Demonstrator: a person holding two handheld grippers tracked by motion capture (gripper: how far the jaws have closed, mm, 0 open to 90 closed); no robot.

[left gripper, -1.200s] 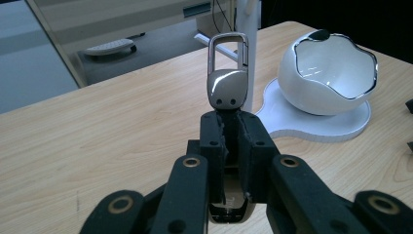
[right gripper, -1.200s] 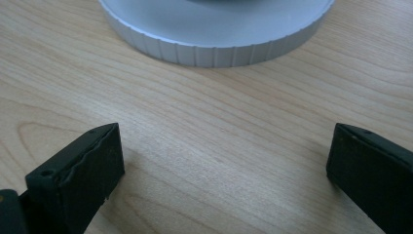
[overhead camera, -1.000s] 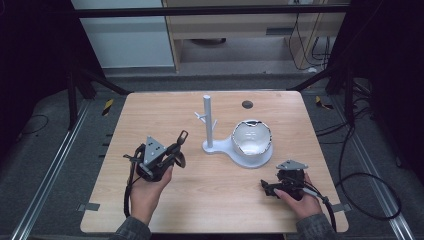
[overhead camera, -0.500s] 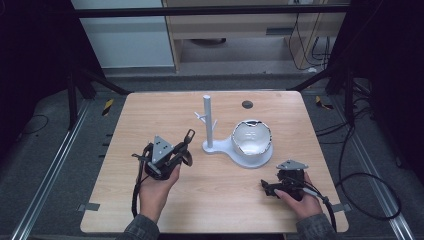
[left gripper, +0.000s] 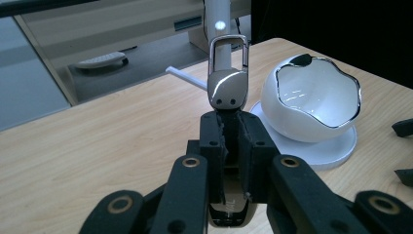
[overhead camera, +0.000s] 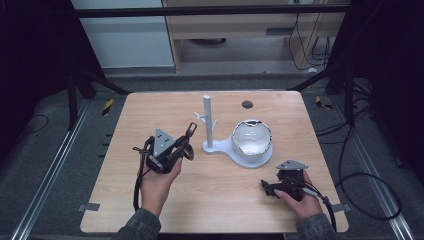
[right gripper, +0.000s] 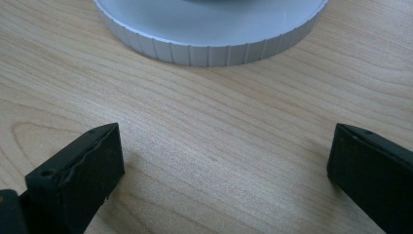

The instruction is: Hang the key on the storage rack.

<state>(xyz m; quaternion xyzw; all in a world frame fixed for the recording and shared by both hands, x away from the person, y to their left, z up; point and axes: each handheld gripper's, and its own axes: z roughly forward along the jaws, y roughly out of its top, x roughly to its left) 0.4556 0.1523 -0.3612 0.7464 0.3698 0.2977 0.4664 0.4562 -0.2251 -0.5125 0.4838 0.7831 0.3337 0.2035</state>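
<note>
So we've got a pale wood-grain tabletop [overhead camera: 215, 200] with a smooth laminate look, and a white stand [overhead camera: 225, 147] sitting near the middle of it. The stand is a flat round base with fine ribbing along its edge [right gripper: 209, 46], a slim upright white post [overhead camera: 207, 120] with little side pegs, and a glossy white egg-shaped bowl [left gripper: 314, 105] with a wavy, dark-trimmed rim, like a cracked shell.

Our left gripper [left gripper: 229, 126] is held above the tabletop, just left of the post. Its black jaws are clenched on a shiny silver metal key fob with a rectangular loop on top [left gripper: 226, 73]. The fob's rounded polished body sticks up past the jaw tips, and in the left gripper view the loop lines up right in front of the post. We can't tell from here whether it's touching. In the high view the fob [overhead camera: 190, 130] pokes out toward the post, angled up.

Our right gripper [overhead camera: 267, 187] sits low near the front right of the tabletop, below the bowl. Its matte black jaws are spread wide apart with nothing between them but bare wood, and the ribbed base edge is just ahead of them in the right gripper view.

Small dark round hole or disc [overhead camera: 247, 104] near the far edge of the tabletop too.
</note>
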